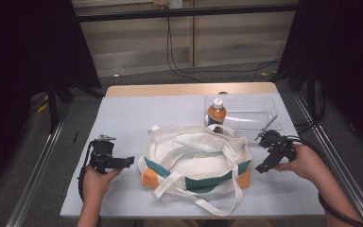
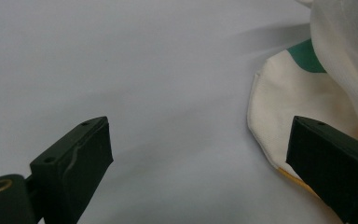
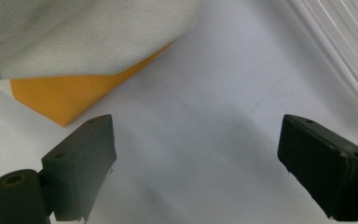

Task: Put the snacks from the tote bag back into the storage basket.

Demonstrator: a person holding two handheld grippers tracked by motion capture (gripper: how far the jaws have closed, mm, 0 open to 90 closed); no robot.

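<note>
One cloth bag [image 1: 196, 163] lies slumped mid-table, a bottle [image 1: 216, 112] standing in the clear tray [image 1: 260, 106] just behind it. Both the left gripper [image 1: 123, 162] and right gripper [image 1: 267, 165] flank it, jaws apart and empty. Risk: a pinch on one loose layer or strap would likely drag the limp bag rather than open it.

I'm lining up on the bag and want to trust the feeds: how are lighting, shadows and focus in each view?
High view: table evenly lit, surroundings very dark, glare on the clear tray. Left gripper view: soft, the bag casts a faint shadow on the table, the left gripper has dark jaws with little detail. Right gripper view: fabric weave is sharp, the tray edge at upper right is bright and blurred, the right gripper is open.
</note>
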